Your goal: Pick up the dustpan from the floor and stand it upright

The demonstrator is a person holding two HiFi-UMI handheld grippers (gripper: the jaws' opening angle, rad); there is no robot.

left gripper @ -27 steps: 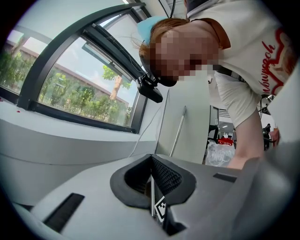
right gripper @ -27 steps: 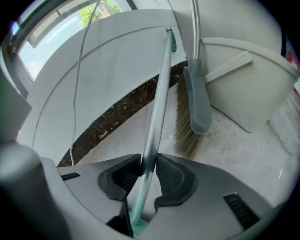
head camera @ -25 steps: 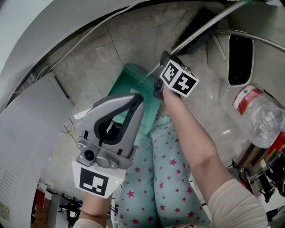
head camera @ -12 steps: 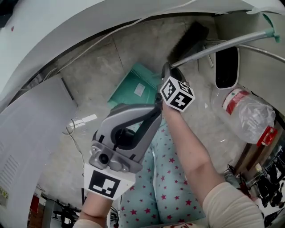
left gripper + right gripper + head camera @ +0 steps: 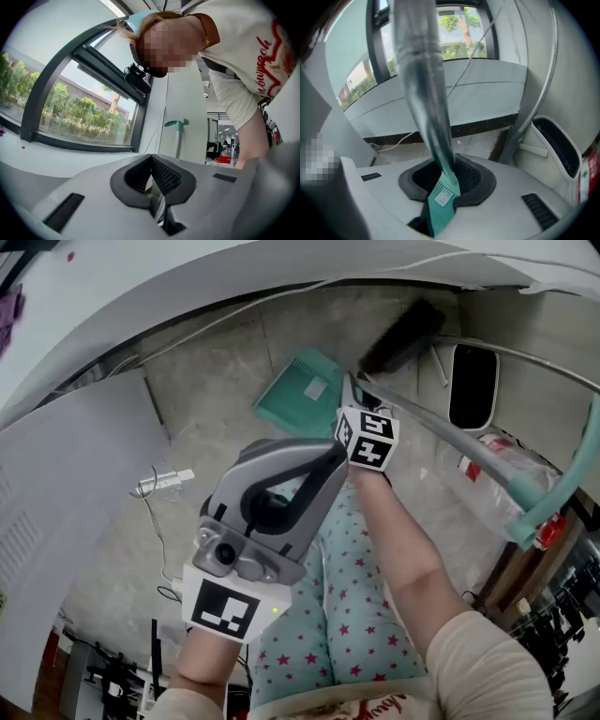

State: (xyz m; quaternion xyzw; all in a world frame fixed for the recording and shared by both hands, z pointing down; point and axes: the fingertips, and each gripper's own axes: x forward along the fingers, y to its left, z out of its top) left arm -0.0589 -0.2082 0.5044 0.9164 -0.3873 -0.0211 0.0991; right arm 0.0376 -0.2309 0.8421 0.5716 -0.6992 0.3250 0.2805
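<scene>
1. The handle (image 5: 450, 442) of the dustpan (image 5: 302, 395), earlier aimed away past the brush (image 5: 403, 334), is now swung toward the head camera; standing it upright is judged under way.
2. The handle is gripped low, beside the brush, by the right gripper (image 5: 354, 399); the left gripper (image 5: 151, 161) is closed on nothing.
3. That grip is shown only in the right gripper view, the dustpan's place left of the brush only in the head view.

A pale grey tiled floor (image 5: 216, 399) fills the middle of the head view in soft daylight. A curved white wall (image 5: 234, 277) arcs across the top, and a white panel (image 5: 66, 493) stands at the left. The left gripper view shows a dark-framed window (image 5: 70, 101) at its left, with green trees (image 5: 93, 126) outside.
</scene>
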